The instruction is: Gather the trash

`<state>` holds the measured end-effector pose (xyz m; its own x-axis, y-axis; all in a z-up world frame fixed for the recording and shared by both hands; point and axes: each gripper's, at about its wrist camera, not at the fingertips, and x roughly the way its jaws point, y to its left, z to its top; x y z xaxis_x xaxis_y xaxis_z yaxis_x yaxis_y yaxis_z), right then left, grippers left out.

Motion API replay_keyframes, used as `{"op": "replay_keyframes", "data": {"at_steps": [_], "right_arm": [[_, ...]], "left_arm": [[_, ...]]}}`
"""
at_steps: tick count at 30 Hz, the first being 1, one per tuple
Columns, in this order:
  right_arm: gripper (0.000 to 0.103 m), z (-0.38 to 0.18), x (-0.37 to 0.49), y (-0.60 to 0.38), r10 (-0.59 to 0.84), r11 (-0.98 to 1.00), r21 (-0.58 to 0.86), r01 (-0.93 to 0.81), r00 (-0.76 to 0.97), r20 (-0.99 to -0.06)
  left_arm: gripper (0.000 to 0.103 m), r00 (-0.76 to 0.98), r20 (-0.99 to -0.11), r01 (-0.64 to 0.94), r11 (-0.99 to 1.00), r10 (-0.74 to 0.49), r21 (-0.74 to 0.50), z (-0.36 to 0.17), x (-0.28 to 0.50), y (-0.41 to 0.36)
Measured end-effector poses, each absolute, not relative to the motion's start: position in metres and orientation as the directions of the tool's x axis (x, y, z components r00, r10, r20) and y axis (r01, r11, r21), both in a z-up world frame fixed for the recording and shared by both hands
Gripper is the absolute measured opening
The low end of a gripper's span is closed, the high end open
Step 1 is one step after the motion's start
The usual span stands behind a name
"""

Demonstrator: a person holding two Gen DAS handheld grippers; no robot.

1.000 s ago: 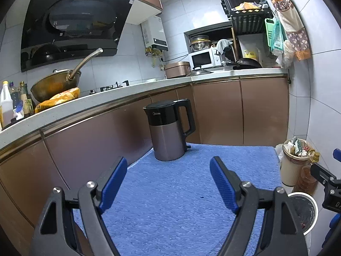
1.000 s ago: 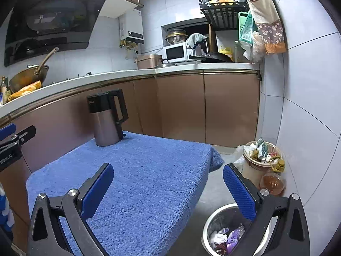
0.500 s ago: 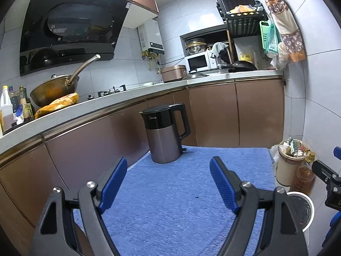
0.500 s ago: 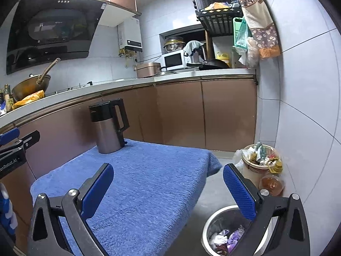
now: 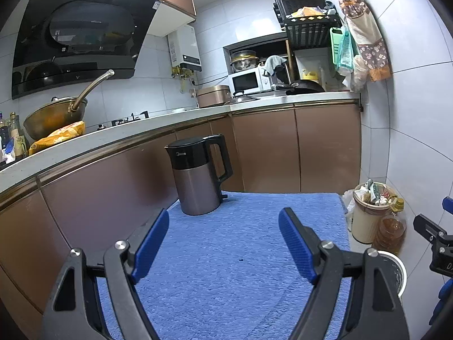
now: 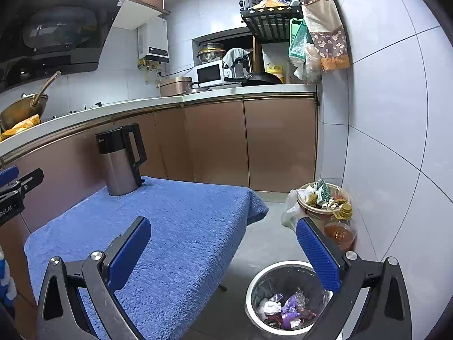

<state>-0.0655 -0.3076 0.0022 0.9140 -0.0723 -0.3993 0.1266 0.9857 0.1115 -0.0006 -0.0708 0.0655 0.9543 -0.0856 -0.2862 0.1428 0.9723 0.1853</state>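
Both grippers, the left gripper [image 5: 223, 233] and the right gripper [image 6: 223, 248], hang wide open and empty over the blue towel [image 6: 181, 226]. The trash [image 6: 286, 307] lies in the metal bin [image 6: 254, 286] on the floor, so the collecting seems finished.

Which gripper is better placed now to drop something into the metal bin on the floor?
Right. The right gripper, open and empty, hangs almost above the metal bin. The left gripper, also open, points over the blue towel toward the kettle.
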Motion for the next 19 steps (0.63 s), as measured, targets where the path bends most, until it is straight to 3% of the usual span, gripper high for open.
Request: {"op": "replay_keyframes", "data": {"at_steps": [19], "right_arm": [[0.103,-0.008,-0.057,-0.310,-0.087,0.984,0.103,0.144,0.900,-0.428]], "left_arm": [[0.079,0.941,-0.328,0.143,0.976,-0.082,0.165,0.053,0.012,-0.069]]}}
